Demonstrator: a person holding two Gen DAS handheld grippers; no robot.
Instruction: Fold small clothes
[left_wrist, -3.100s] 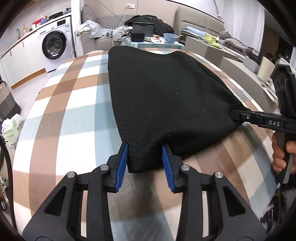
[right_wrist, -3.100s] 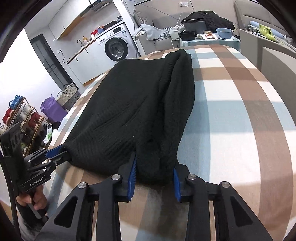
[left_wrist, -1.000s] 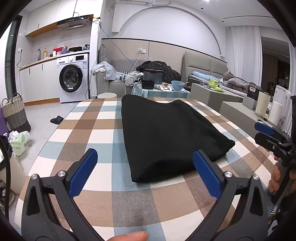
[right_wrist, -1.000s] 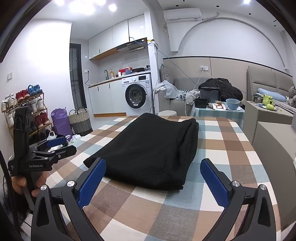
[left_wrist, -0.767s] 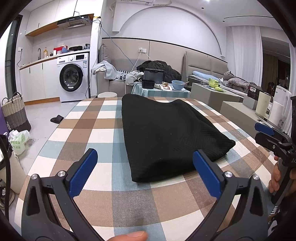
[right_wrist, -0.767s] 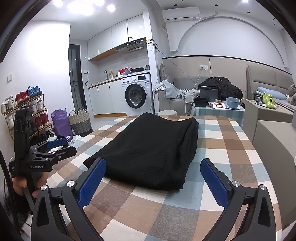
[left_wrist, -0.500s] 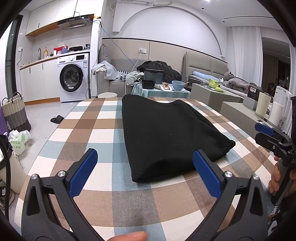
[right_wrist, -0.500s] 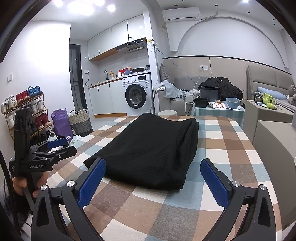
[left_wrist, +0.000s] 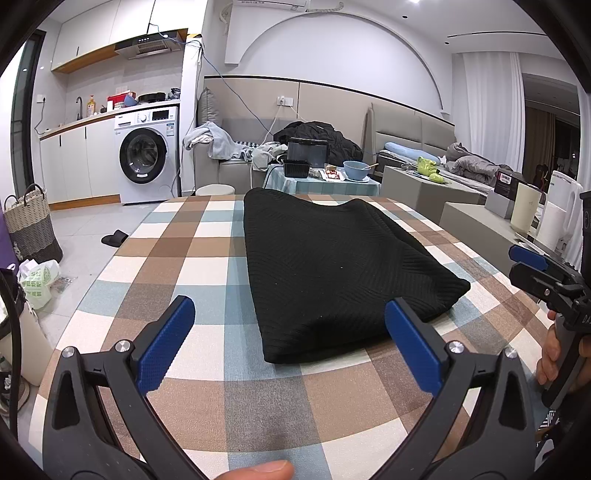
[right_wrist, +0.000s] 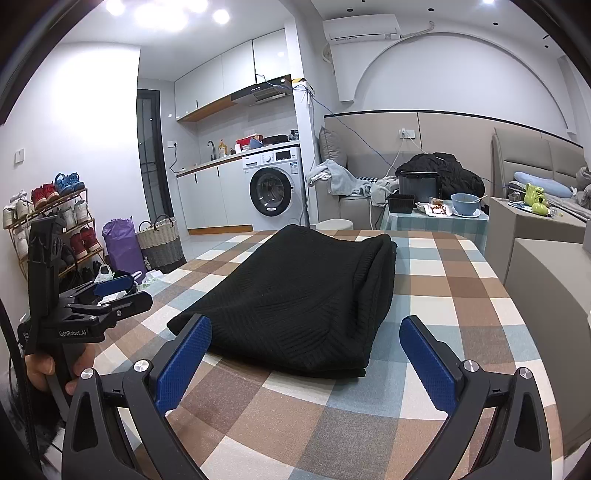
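Note:
A black knit garment (left_wrist: 332, 266) (right_wrist: 303, 295) lies folded into a long flat stack on the checked table (left_wrist: 177, 236) (right_wrist: 443, 295). My left gripper (left_wrist: 291, 332) hovers open just short of the garment's near edge, holding nothing. My right gripper (right_wrist: 306, 343) is also open and empty, pulled back from the garment's near end. In the left wrist view, the right gripper (left_wrist: 532, 266) shows at the right edge with a hand on it. The left gripper (right_wrist: 110, 291) appears at the left of the right wrist view, held by a hand.
A washing machine (left_wrist: 147, 155) stands beyond the table. A small side table with a blue bowl (left_wrist: 356, 170) sits behind it, near a sofa heaped with clothes. A shoe rack (right_wrist: 48, 221) and a woven basket (right_wrist: 159, 240) stand on the floor at left.
About three seconds ago both grippers were shut on the garment's near corners; they have since let go, opened wide and drawn back. Over the last second nothing has visibly moved.

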